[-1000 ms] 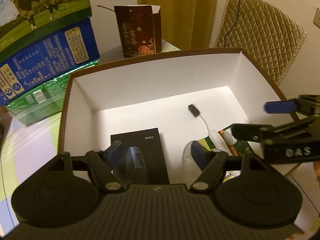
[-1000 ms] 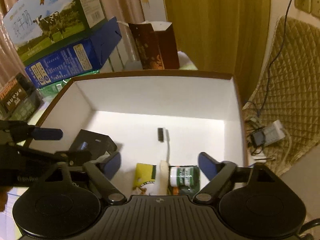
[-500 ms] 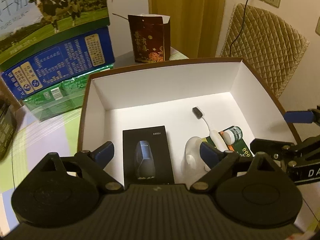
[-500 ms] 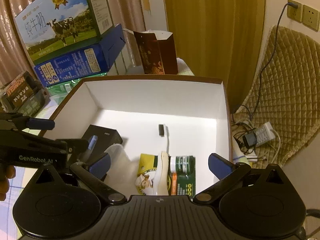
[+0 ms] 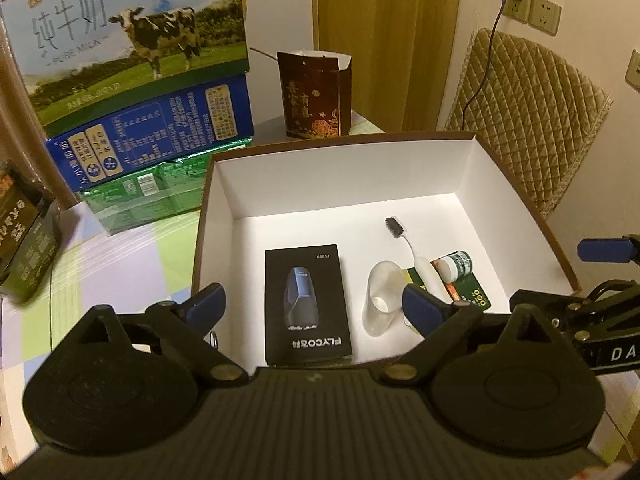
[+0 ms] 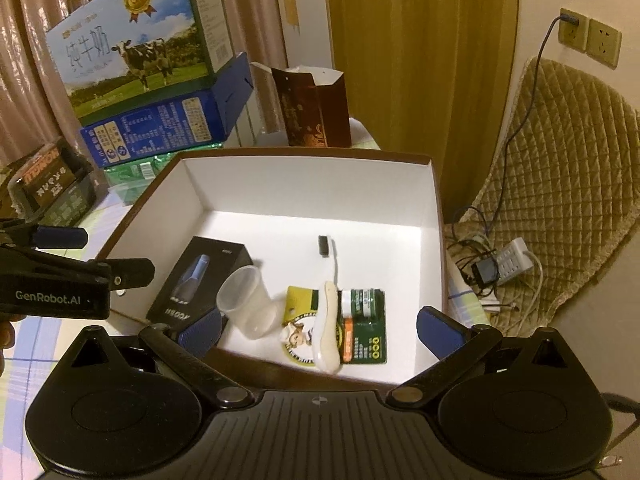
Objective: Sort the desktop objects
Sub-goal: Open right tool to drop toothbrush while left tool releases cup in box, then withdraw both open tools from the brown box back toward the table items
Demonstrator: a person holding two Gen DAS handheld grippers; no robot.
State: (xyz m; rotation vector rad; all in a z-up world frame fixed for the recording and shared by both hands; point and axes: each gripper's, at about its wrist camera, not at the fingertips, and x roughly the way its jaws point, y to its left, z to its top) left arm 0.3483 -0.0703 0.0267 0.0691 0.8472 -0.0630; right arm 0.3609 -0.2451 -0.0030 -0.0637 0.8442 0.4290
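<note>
My left gripper (image 5: 314, 310) hangs over the near edge of the brown box (image 5: 524, 204), its jaws opening with nothing clamped between them. Just ahead of those fingers, on the white floor of the box, lies the black carton (image 5: 306, 304) with a shaver printed on it. Beside my left gripper's right finger (image 5: 420, 312) a clear plastic cup (image 5: 380, 300) lies on its side.

My right gripper (image 6: 318, 328) has its fingers spread fully apart, holding nothing. Between and ahead of them a white toothbrush (image 6: 330, 300) lies across a yellow packet (image 6: 300, 320) and a green card (image 6: 366, 336), with a small green jar (image 6: 360, 302) touching the brush handle. The cup sits just ahead of my right gripper's left finger (image 6: 200, 330).

Beyond the box, well past both sets of fingers, stand a dark red paper bag (image 5: 316, 96) and, to the left, a stack of milk cartons (image 5: 132, 60).
</note>
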